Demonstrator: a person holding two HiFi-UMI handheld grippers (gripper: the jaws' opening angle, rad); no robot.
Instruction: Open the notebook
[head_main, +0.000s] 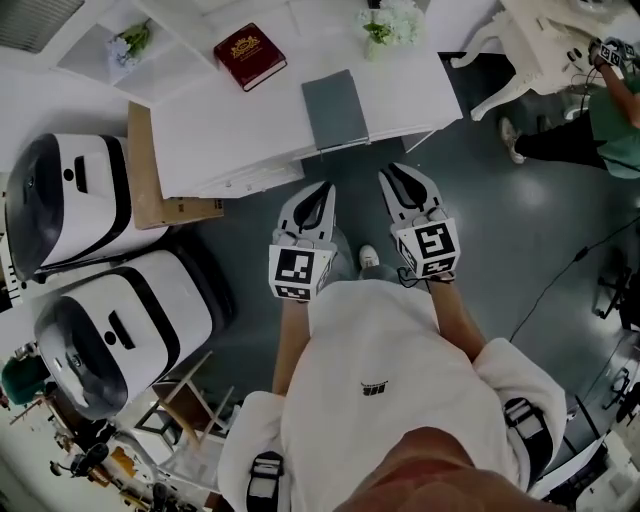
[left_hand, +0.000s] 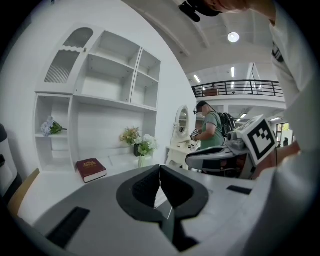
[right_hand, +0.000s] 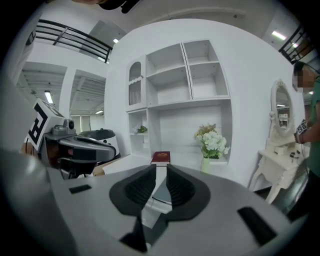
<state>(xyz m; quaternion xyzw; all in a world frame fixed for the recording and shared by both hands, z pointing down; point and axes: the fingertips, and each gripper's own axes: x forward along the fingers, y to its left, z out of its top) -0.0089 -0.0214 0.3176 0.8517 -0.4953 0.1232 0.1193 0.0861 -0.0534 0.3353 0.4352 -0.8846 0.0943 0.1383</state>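
A closed grey notebook (head_main: 335, 108) lies flat at the front edge of the white desk (head_main: 220, 130). In the right gripper view the notebook (right_hand: 163, 195) shows through the gap between the jaws. Both grippers hang in the air short of the desk's front edge, apart from it. My left gripper (head_main: 322, 186) points at the desk below the notebook, and its pads meet with nothing between them (left_hand: 160, 170). My right gripper (head_main: 388, 172) stands beside it to the right, its jaws a little apart and empty (right_hand: 161, 170).
A red hardback book (head_main: 249, 55) lies at the back of the desk, and a vase of white flowers (head_main: 390, 22) stands at its far right. Two white-and-black machines (head_main: 70, 200) (head_main: 120, 330) stand left. Another person (head_main: 600, 110) stands by a white dressing table (head_main: 540, 50).
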